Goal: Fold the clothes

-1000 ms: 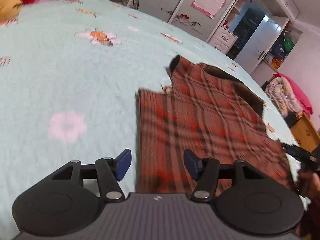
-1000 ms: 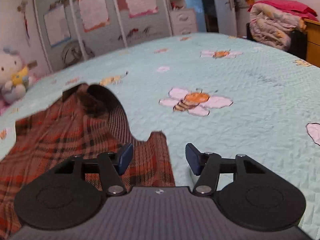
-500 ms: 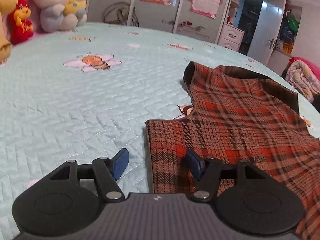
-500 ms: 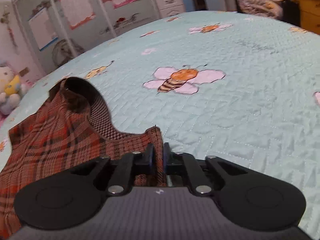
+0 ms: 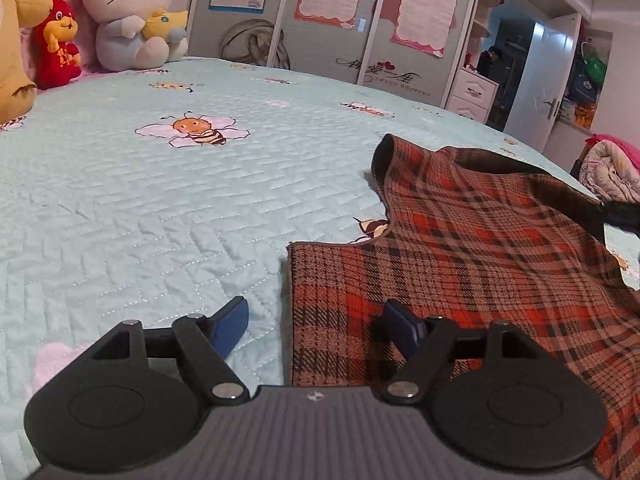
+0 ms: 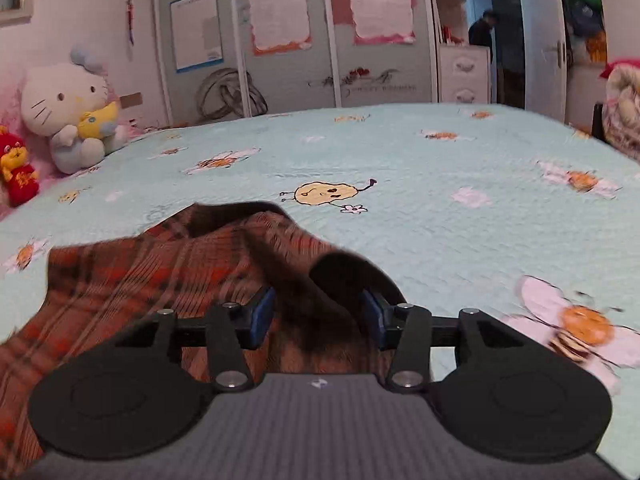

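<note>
Plaid garment (image 5: 472,248): red, brown and black check with dark lining, lying on the bed; in the left wrist view it is spreading from centre toward four o'clock, its near-left corner flat, one edge running straight up at twelve o'clock from the claw. In the right wrist view the garment (image 6: 168,280) is bunching up, a fold lifting off the bed around seven to nine o'clock.

Left claw (image 5: 316,326): jaws standing wide and having just been opening; the garment's left edge is lying between them, the blue pads (image 5: 232,326) not pressing on it. One pad is over the bedspread, the other over the cloth.

Right claw (image 6: 318,316): jaws partly apart, having just been opening; a raised dark-lined fold of the garment is sitting between the pads (image 6: 262,316); whether they are pinching it, I cannot tell through the blur.

Bed (image 5: 140,208): pale green quilted bedspread printed with bees and flowers.

Plush toys: white cat doll (image 5: 128,16) at eleven o'clock, red doll (image 5: 56,52) just beside it.

Wardrobe doors (image 5: 320,20) with pink notices, at twelve o'clock beyond the bed.
</note>
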Motion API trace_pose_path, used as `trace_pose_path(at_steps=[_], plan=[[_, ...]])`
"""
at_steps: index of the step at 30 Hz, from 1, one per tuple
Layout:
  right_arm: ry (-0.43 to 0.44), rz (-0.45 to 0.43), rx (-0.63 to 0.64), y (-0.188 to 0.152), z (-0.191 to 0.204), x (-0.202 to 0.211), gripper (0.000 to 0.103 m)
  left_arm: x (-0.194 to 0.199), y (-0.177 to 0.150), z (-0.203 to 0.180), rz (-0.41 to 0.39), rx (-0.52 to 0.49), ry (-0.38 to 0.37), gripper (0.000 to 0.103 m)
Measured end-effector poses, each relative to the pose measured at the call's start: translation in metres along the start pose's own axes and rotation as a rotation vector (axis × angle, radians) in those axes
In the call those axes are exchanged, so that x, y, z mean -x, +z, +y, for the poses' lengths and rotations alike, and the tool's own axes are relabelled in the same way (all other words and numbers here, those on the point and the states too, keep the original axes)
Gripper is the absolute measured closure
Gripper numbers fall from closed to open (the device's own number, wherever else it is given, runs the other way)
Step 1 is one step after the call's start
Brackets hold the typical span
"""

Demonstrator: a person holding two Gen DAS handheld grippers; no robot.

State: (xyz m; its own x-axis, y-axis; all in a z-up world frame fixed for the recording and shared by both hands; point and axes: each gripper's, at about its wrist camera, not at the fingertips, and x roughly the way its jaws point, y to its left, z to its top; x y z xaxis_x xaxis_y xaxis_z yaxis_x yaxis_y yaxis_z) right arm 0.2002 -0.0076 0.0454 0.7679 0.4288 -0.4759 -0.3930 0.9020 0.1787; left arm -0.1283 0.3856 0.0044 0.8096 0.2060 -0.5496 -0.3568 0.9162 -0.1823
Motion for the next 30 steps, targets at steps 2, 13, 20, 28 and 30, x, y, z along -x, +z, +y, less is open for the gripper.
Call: trace_pose_path(at_steps=[2,13,20,28,30], plan=[[-0.010,-0.007,-0.134,0.015,-0.026,-0.023,0.103,-0.001,0.000,-0.002,0.004,-0.012,0.001,0.022],[-0.062,0.002,-0.542,-0.010,-0.091,-0.056,0.093,0.002,0.016,-0.007,0.032,0.003,-0.019,0.021],[-0.171,-0.189,-0.498,-0.009,-0.024,0.009,0.071,0.002,0.053,-0.037,-0.058,-0.047,-0.106,0.020],[0.265,-0.058,-0.599,-0.036,0.046,-0.045,0.063,-0.093,0.095,-0.083,-0.072,-0.152,-0.060,0.019],[0.253,-0.050,-0.630,-0.057,0.036,-0.057,0.084,-0.115,0.100,-0.086,-0.075,-0.118,-0.047,0.020]])
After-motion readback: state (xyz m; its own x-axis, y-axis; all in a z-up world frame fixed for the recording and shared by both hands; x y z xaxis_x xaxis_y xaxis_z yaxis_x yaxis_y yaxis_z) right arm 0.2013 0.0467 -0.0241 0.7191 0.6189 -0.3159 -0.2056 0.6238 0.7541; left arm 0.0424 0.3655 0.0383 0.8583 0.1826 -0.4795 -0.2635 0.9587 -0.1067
